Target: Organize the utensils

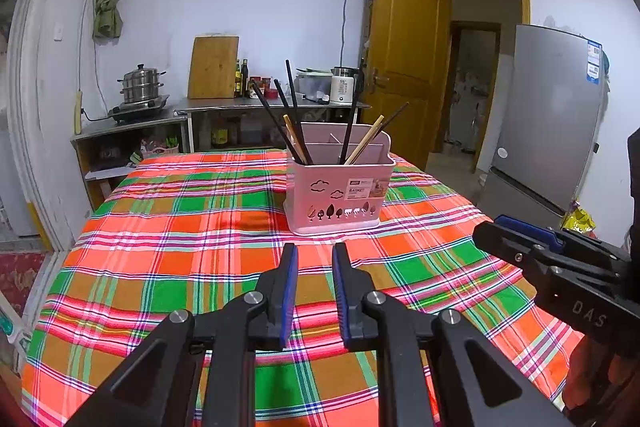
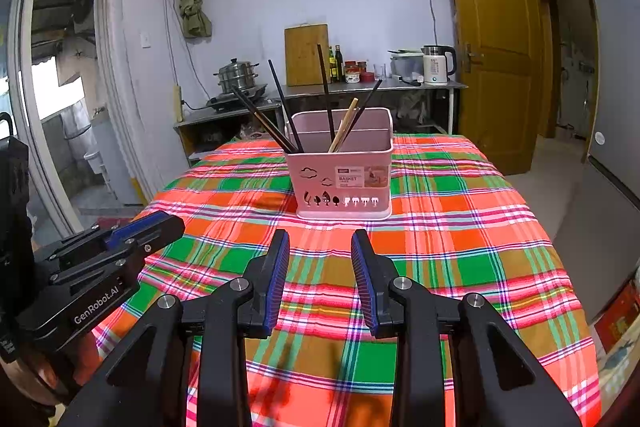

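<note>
A pink utensil basket (image 1: 336, 199) stands upright on the plaid tablecloth, also in the right wrist view (image 2: 344, 183). Several dark chopsticks (image 1: 294, 107) and light wooden chopsticks (image 1: 366, 139) lean inside it; they also show in the right wrist view (image 2: 286, 107). My left gripper (image 1: 314, 251) is open and empty, a short way in front of the basket. My right gripper (image 2: 320, 239) is open and empty, also just before the basket. Each gripper shows at the side of the other's view: the right one (image 1: 520, 239), the left one (image 2: 132, 235).
The plaid-covered table (image 1: 180, 247) ends at its left and right edges. Behind it is a steel counter (image 1: 276, 103) with a pot, cutting board, bottles and kettle. A fridge (image 1: 548, 115) and an open wooden door (image 1: 404, 59) stand to the right.
</note>
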### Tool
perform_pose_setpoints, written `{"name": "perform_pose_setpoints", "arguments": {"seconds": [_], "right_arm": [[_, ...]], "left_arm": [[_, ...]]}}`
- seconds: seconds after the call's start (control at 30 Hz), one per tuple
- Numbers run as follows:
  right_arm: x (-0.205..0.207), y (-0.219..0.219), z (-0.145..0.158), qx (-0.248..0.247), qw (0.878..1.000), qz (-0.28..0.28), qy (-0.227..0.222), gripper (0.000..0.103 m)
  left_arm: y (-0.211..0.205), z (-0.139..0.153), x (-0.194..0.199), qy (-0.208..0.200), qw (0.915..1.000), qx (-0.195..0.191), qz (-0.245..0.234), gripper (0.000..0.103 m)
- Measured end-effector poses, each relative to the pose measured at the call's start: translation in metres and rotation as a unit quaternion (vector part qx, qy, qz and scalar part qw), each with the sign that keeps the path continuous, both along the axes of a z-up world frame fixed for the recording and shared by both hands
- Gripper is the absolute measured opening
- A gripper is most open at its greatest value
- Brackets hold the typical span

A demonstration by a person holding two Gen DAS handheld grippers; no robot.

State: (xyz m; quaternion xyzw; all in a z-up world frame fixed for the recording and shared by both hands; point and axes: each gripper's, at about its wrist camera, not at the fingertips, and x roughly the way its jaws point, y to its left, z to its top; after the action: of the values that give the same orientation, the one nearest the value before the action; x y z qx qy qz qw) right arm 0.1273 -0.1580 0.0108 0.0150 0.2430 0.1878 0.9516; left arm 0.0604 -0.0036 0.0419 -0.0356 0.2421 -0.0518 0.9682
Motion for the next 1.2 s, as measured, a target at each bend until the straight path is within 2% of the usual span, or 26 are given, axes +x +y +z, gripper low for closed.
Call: {"name": "perform_pose_setpoints", "arguments": {"seconds": [0.87,1.2], "right_arm": [[-0.0017,0.0017,0.001,0.0,1.0,0.0,0.003,0.033],[-0.0021,0.0017,0.0008,0.0,1.0,-0.001,0.004,0.033]], "left_arm": [[-0.0045,-0.0023,0.0003,0.003,0.9999,0.008,-0.007,0.017],[0.0001,-0.0029,-0.0024,0.0,0.9999,-0.002,-0.014,0.017]]}}
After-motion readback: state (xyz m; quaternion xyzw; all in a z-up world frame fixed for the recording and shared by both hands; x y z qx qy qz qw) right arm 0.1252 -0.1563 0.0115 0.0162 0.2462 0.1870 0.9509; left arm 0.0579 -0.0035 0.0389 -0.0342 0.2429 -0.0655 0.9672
